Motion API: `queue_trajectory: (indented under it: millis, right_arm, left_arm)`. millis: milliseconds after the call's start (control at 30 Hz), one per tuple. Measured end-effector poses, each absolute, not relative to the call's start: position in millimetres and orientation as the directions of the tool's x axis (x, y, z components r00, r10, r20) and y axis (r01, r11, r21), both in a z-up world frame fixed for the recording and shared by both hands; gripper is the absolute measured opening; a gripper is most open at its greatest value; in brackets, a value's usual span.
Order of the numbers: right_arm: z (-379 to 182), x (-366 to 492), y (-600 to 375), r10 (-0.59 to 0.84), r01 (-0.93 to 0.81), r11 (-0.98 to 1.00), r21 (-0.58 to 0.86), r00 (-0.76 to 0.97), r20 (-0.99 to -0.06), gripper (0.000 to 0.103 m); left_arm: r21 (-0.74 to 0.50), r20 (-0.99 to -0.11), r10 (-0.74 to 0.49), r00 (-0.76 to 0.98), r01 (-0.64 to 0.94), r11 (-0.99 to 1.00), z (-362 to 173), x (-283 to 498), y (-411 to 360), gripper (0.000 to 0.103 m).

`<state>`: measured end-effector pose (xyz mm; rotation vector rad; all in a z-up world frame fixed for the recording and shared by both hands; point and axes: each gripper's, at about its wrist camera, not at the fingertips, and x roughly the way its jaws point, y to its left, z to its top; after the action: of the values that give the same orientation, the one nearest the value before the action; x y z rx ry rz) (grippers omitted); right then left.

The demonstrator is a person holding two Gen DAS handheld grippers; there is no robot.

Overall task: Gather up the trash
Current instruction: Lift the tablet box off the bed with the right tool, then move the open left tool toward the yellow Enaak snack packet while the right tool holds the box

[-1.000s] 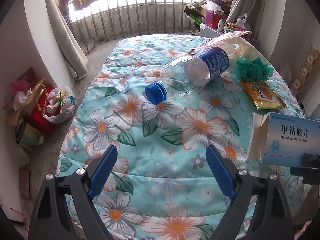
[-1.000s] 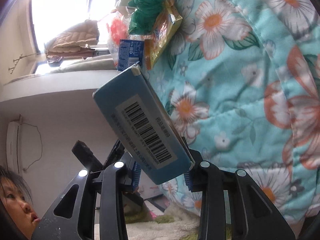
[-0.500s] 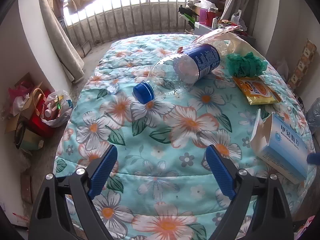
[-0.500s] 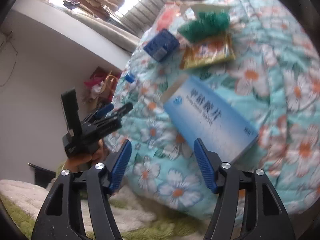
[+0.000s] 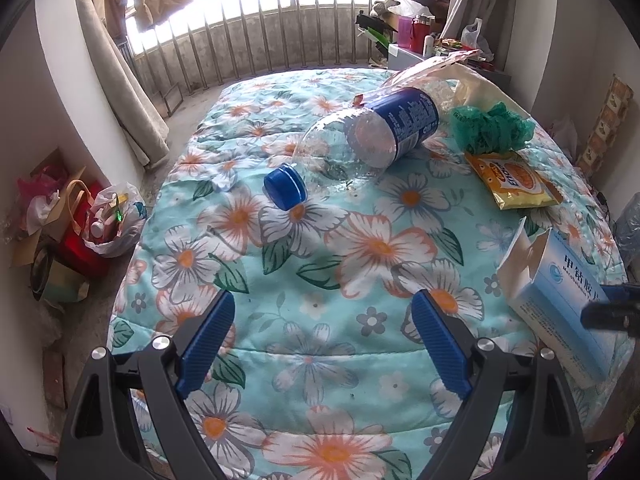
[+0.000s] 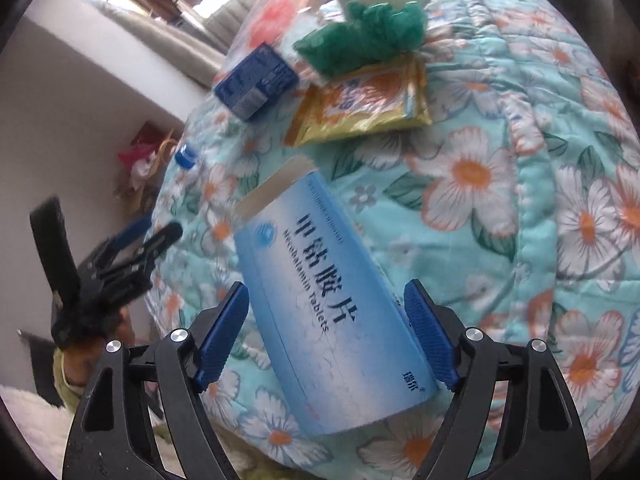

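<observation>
presently the medicine box (image 6: pixel 332 312) is seen lying flat on the flowered quilt (image 6: pixel 500 184) near the bed's edge, between the two blue pads of the right gripper (image 6: pixel 326 334). its jaws are opening, and a gap shows on either side of the carton, so nothing is pinched. in the left wrist view the same box (image 5: pixel 560 300) lies at the right edge of the bed with one end flap torn open. the left gripper (image 5: pixel 322 344) is held spread above bare quilt, with nothing between its pads.

the box is judged to be light, thin cardboard, probably empty or nearly so: stiff along its long edges but easily crushed across its broad faces, most of all near the open flap. a hold across the two narrow long sides, around the middle, would likely be best, with gentle pressure. the glossy print may slide a little on the pads.

further back, a clear plastic bottle (image 5: pixel 360 144) with a blue cap (image 5: pixel 285 186) lies on its side; it looks empty, springy and apt to roll. a yellow snack wrapper (image 5: pixel 514 180) lies flat and limp just before a crumpled green bag (image 5: pixel 492 126), both soft and best pinched at a raised fold.
</observation>
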<state>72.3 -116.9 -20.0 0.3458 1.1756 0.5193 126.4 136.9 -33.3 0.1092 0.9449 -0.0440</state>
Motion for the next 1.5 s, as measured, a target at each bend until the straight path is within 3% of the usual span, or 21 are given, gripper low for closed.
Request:
queue_trajectory:
  millis: [467, 533, 833, 1033, 1333, 1500]
  right_arm:
    - [-15, 74, -60, 0.363, -0.295, 0.917, 0.268, 0.343, -0.866, 0.080]
    - [-21, 74, -61, 0.335, -0.275, 0.929, 0.249, 0.333, -0.881, 0.073]
    - [-19, 55, -112, 0.337, -0.148, 0.941, 0.303, 0.376, -0.863, 0.072]
    - [-23, 35, -171, 0.303, 0.018, 0.940, 0.340, 0.410, -0.860, 0.072]
    - [-27, 26, -191, 0.342, 0.063, 0.914, 0.401, 0.416, -0.843, 0.072]
    - [-29, 25, -191, 0.359, 0.064, 0.904, 0.424, 0.425, -0.831, 0.072]
  left_arm:
    - [0.027, -0.793, -0.051, 0.607, 0.118, 0.993, -31, 125, 134, 0.088]
    - [0.013, -0.787, -0.074, 0.613, 0.137, 0.990, -29, 124, 131, 0.088]
    - [-0.051, -0.768, -0.175, 0.616, 0.214, 0.975, -26, 131, 110, 0.088]
    - [-0.156, -0.716, -0.339, 0.611, 0.333, 0.930, -18, 142, 83, 0.087]
    - [-0.448, -0.685, -0.550, 0.478, 0.320, 0.835, -31, 203, 48, 0.060]
    - [-0.472, -0.733, -0.534, 0.422, 0.249, 0.845, -52, 233, 37, 0.043]
